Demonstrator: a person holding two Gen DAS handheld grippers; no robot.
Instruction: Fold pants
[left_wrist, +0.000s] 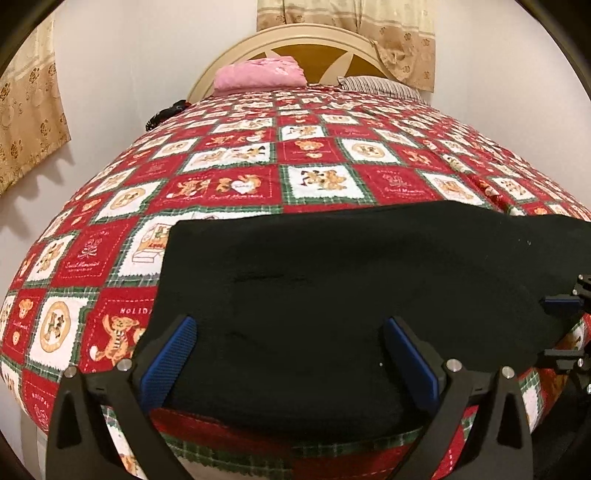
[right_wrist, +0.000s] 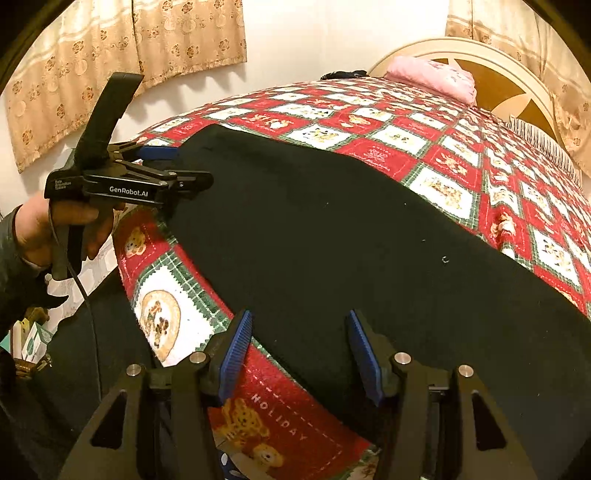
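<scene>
Hovering w/ both hand-held grippers, left (left_wrist: 290, 354) & right (right_wrist: 299, 350), jaws apart over flat pants (left_wrist: 369, 266); folding not begun.

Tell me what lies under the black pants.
The black pants lie flat on the red patchwork quilt, which shows around them. Whatever is beneath the quilt, or hidden directly under the pants, is covered.
</scene>
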